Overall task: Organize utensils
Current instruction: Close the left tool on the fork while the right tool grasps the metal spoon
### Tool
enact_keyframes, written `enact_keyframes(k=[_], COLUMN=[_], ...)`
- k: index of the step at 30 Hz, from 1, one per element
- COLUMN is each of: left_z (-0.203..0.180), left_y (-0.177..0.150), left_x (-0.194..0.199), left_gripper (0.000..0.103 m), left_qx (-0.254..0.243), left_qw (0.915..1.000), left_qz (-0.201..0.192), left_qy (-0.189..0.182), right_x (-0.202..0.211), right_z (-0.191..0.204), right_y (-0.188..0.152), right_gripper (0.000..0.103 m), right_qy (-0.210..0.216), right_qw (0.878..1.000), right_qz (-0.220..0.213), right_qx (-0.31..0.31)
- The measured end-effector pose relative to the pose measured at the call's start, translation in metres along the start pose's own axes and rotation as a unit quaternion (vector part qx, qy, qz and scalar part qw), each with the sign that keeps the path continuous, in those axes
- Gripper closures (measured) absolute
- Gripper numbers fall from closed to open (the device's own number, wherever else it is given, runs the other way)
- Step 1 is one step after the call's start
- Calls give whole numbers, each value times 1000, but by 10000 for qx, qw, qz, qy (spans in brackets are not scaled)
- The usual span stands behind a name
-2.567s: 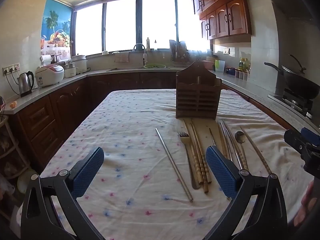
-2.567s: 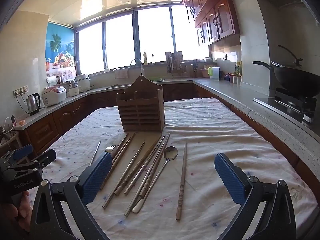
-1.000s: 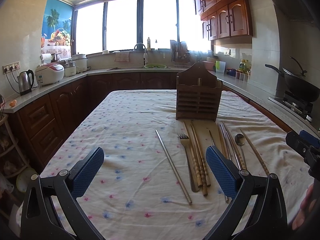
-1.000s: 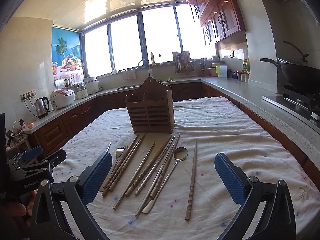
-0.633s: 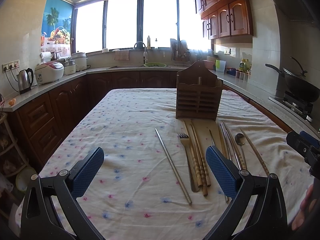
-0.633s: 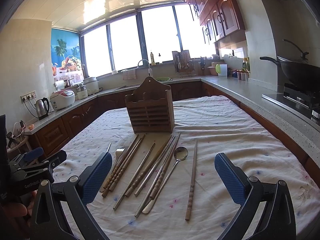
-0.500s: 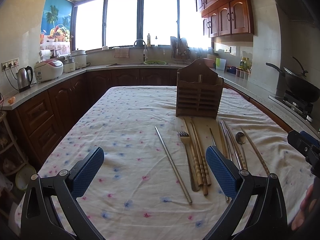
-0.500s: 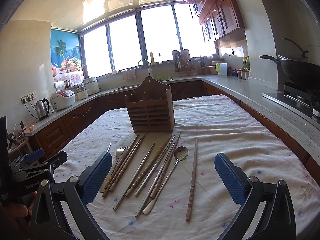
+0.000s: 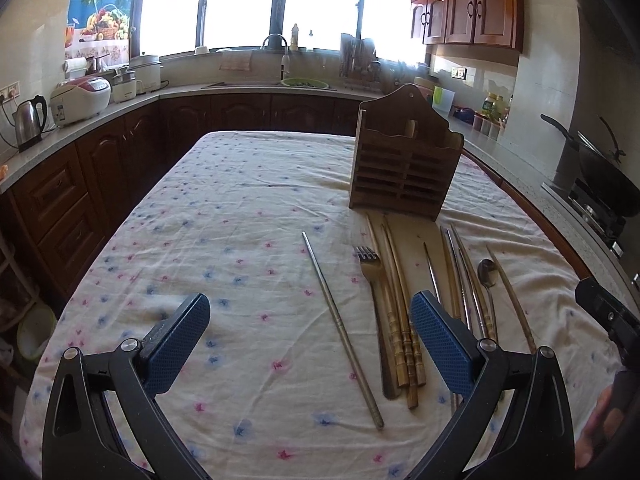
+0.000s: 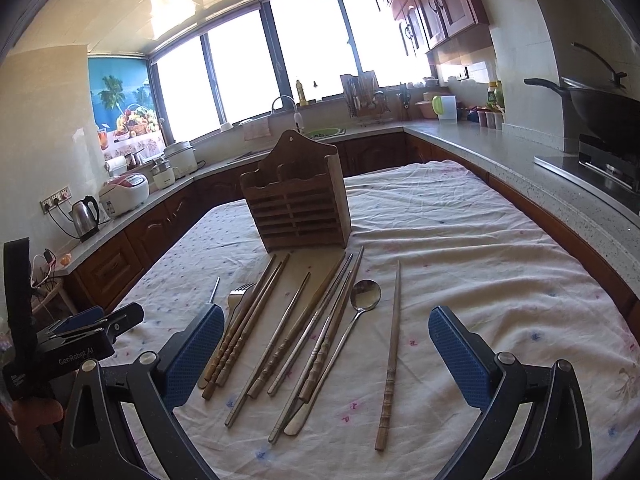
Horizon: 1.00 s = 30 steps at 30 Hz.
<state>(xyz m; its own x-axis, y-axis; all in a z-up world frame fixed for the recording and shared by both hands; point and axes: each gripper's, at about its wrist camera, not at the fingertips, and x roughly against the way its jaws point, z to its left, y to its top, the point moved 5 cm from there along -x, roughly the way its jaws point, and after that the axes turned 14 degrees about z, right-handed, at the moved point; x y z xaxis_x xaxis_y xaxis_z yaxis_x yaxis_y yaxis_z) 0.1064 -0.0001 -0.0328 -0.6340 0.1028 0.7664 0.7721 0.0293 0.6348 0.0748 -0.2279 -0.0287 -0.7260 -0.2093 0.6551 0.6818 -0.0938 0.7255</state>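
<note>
Both tongs, left (image 9: 310, 342) and right (image 10: 326, 350), are held wide, empty. The chopsticks (image 10: 390, 354), apparently thin, stiff, and slippery, are best gripped mid-shaft.

Fork (image 10: 239, 294): handle hidden behind the right gripper's left pad (image 10: 196, 354); only the tines show in that view
Lone steel chopstick (image 10: 215, 289): just its tip peeks above the same pad
Chopsticks (image 9: 452, 276): in the left wrist view their lower ends vanish behind the right pad (image 9: 442, 344)
Holder (image 9: 404, 160): slots too dark to tell what's inside; same from the right wrist view
Right gripper (image 9: 608, 312): cut off by the edge; jaws out of sight
Hand (image 9: 596, 436): only a blurred sliver at the corner
Windows (image 10: 304, 52): blown out white
</note>
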Motion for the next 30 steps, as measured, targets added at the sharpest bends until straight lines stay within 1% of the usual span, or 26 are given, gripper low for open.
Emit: enact_keyframes(k=[1, 4, 5, 6, 7, 8, 9, 11, 13, 14, 15, 16, 19, 21, 24, 26, 27, 28, 29, 30], left_z=[-2, -10, -12, -14, -16, -17, -18, -21, -24, -26, -27, -28, -32, -34, -37, -40, -40, -40, -41, -41], left_y=[4, 17, 22, 26, 31, 34, 38, 43, 47, 49, 50, 52, 56, 59, 59, 57, 56, 56, 56, 56], left_x=[-5, -22, -27, -33, -39, -44, -50, -63, -76, -82, -87, -93, -108, -117, -128, -135, -140, -140, -141, -140], left_gripper=[3, 11, 16, 18, 23, 28, 29, 35, 37, 38, 39, 40, 47, 50, 56, 66, 71, 78, 78, 78], left_qx=[-42, -150, -168, -183, -187, -166, -159, -187, -214, -219, -212, -205, -216, -220, -255, -269, -269, -293, -329, -333], left_qw=[9999, 9990, 9984, 9976, 9967, 9956, 9943, 9918, 9891, 9875, 9860, 9844, 9806, 9784, 9747, 9713, 9697, 9716, 9719, 9718], left_qz=[68, 331, 413, 499, 588, 666, 758, 937, 1117, 1208, 1293, 1371, 1563, 1669, 1838, 1978, 2038, 1964, 1950, 1943], left_qy=[-65, -275, -350, -434, -535, -639, -728, -849, -935, -984, -1033, -1081, -1166, -1200, -1244, -1291, -1322, -1290, -1278, -1298], right_x=[-5, -19, -25, -31, -38, -46, -53, -68, -82, -89, -95, -100, -116, -124, -138, -147, -147, -148, -149, -150], right_z=[-2, -6, -8, -10, -12, -15, -18, -24, -30, -33, -35, -38, -43, -45, -49, -50, -50, -50, -50, -51], right_y=[3, 10, 12, 15, 18, 21, 24, 29, 32, 33, 34, 34, 35, 36, 38, 36, 38, 39, 40, 40], right_gripper=[2, 9, 13, 16, 19, 24, 29, 34, 39, 43, 45, 45, 49, 54, 61, 64, 65, 65, 71, 79], right_qy=[53, 153, 198, 236, 256, 268, 299, 355, 320, 308, 323, 318, 329, 330, 331, 327, 328, 328, 321, 296], right_qw=[10000, 9993, 9988, 9982, 9975, 9966, 9956, 9934, 9911, 9898, 9886, 9876, 9843, 9822, 9790, 9760, 9769, 9767, 9768, 9767], right_qz=[71, 311, 395, 489, 591, 699, 801, 981, 1187, 1278, 1355, 1429, 1644, 1779, 1968, 2122, 2087, 2101, 2097, 2110], right_qx=[-46, -154, -192, -239, -289, -335, -383, -468, -519, -544, -565, -566, -557, -510, -423, -372, -333, -298, -274, -262])
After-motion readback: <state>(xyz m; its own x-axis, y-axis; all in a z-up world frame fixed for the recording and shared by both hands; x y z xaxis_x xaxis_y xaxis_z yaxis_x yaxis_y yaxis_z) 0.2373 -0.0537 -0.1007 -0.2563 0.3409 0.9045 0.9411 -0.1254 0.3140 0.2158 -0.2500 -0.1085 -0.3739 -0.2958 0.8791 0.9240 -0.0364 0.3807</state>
